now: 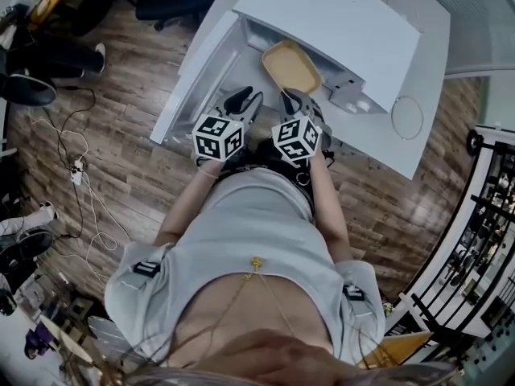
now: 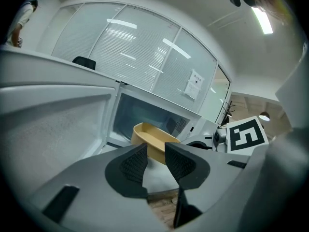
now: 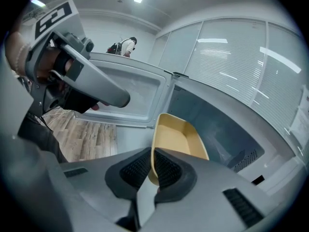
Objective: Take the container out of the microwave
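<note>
A: where's the container (image 3: 178, 139) at?

B: Tan, oblong, smooth plastic, empty, sitting in the white microwave's (image 1: 338, 22) open mouth. The right gripper (image 3: 150, 170) is pinching its near rim. The left gripper's (image 2: 155, 161) ribbed jaws are apart, holding nothing.

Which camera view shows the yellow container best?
The right gripper view: the yellow container fills the middle, its near rim pinched by the right tool. The head view shows it small, from above; the left gripper view shows it partly behind the open left tool.
</note>
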Demonstrator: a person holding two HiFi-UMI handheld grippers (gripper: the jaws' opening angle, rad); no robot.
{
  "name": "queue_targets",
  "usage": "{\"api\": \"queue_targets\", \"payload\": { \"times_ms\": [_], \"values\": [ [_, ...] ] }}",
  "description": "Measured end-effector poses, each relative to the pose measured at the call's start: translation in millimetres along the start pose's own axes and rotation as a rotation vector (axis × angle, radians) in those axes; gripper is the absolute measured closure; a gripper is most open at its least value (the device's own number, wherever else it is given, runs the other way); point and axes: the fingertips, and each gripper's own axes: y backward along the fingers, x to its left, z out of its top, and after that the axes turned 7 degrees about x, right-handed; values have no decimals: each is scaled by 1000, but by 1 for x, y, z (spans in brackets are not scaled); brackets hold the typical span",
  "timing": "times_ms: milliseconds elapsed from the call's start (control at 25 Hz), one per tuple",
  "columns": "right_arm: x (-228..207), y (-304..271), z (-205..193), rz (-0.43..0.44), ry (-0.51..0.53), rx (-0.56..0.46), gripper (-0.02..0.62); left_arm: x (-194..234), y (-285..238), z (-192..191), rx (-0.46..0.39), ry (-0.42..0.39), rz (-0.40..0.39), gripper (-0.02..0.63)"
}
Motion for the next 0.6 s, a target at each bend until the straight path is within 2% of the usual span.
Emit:
{"api": "queue_targets", "payload": {
  "times_ms": [600],
  "values": [
    [31,10,8,-36,-29,36,563,9,28,-12,34,-44,-77,479]
  ]
}}
